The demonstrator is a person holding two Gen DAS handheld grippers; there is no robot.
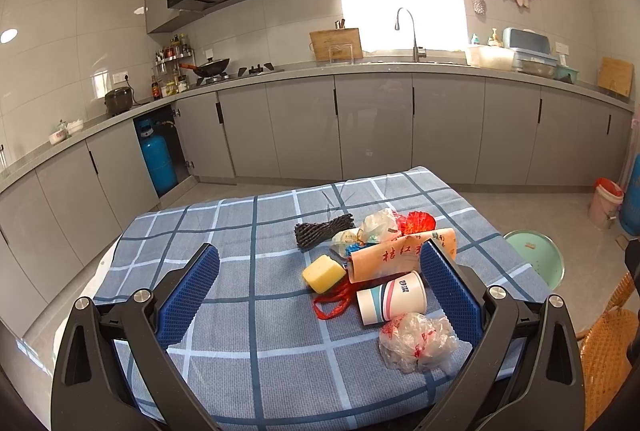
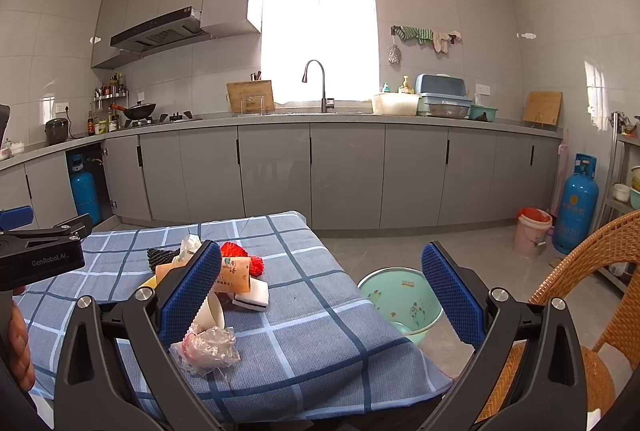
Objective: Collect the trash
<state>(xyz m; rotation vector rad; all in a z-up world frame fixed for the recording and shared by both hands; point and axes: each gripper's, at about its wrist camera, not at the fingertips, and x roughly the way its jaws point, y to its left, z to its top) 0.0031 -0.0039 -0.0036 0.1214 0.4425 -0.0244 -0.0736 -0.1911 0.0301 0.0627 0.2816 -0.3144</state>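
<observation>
Crumpled clear plastic bag lies nearest my left fingers, which are spread, as are my right fingers. Behind it on the checked surface: paper cup, yellow sponge, orange wrapper. Beside the surface stands a green bin.

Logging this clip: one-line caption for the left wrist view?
Open left gripper hovers over a checked table before a trash pile: paper cup, sponge, crumpled bag.
</observation>
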